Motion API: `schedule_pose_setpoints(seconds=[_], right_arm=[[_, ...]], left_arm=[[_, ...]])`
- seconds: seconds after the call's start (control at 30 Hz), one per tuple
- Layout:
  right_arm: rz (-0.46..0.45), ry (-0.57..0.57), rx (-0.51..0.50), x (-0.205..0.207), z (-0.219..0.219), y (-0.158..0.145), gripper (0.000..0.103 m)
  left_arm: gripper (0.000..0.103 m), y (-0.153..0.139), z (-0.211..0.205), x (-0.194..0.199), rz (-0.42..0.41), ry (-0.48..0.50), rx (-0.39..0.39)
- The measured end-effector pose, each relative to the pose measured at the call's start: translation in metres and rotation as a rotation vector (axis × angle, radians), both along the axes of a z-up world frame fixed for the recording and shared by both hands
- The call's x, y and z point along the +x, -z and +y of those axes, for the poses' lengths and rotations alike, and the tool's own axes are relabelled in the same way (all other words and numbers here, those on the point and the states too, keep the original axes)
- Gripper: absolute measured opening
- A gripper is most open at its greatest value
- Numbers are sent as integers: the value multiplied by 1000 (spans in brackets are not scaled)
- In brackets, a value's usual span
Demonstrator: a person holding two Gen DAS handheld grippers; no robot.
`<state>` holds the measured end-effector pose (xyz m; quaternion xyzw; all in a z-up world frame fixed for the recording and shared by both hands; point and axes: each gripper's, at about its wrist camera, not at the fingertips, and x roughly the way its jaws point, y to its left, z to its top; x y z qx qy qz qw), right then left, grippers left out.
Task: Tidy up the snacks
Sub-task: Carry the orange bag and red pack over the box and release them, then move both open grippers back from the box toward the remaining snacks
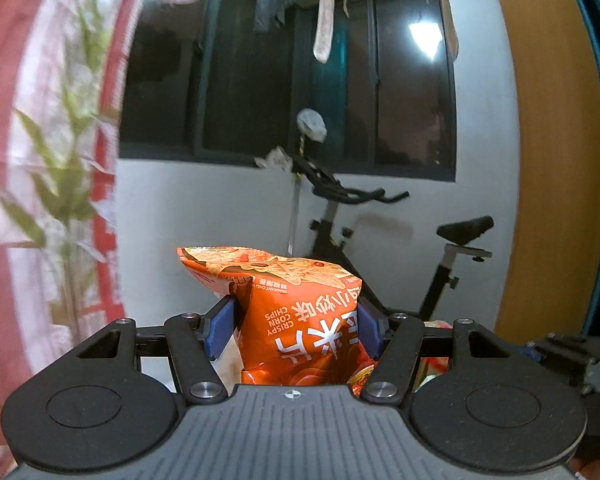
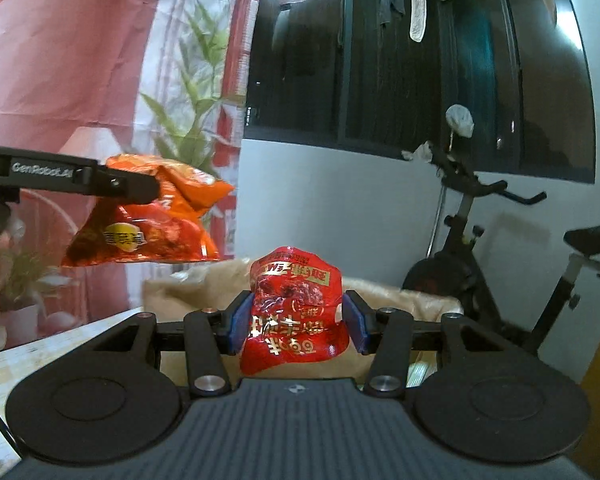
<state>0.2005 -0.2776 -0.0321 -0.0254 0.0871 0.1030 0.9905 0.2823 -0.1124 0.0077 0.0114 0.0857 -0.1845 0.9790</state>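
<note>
An orange bag of corn chips (image 1: 300,320) hangs in the air, upside down, pinched between the blue pads of my left gripper (image 1: 296,326). The same orange bag (image 2: 152,220) shows at the left of the right wrist view, held up by the left gripper (image 2: 140,190) seen from the side. My right gripper (image 2: 296,326) is shut on a crinkled red snack packet (image 2: 296,312), also raised off the table. Both grippers point nearly level toward the far wall.
A beige cloth-lined basket (image 2: 400,296) sits below and behind the red packet. A light table edge (image 2: 60,340) lies at lower left. An exercise bike (image 1: 400,240) stands by the white wall under a dark window. A red curtain (image 1: 40,120) and a plant (image 2: 196,100) fill the left.
</note>
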Motion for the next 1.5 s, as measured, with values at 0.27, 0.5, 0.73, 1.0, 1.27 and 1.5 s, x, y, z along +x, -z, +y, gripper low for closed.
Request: schedule_pose_setpoints(seconds=[0.27,0.5,0.73,1.0,1.27,1.5], right_arm=[[160,105,59,60,-21,19,51],[246,137,137,66,-34,34,59],[227,141,130,59,-30,25,67],[197,128,174,43,-23,12,68],[128,71,185,1,1,3,68],[138,-7,142,-37,33,23,68]], left_arm=[[66,29,-47,77,157,29,89],[85,56,-61,102,245,40,133],[86,49,-42,88,229,39,117],[86,27,-1,55,231,5,90],[86,20,59,-5,244,-1,66],[86,51,107,-56,299,-80,14]])
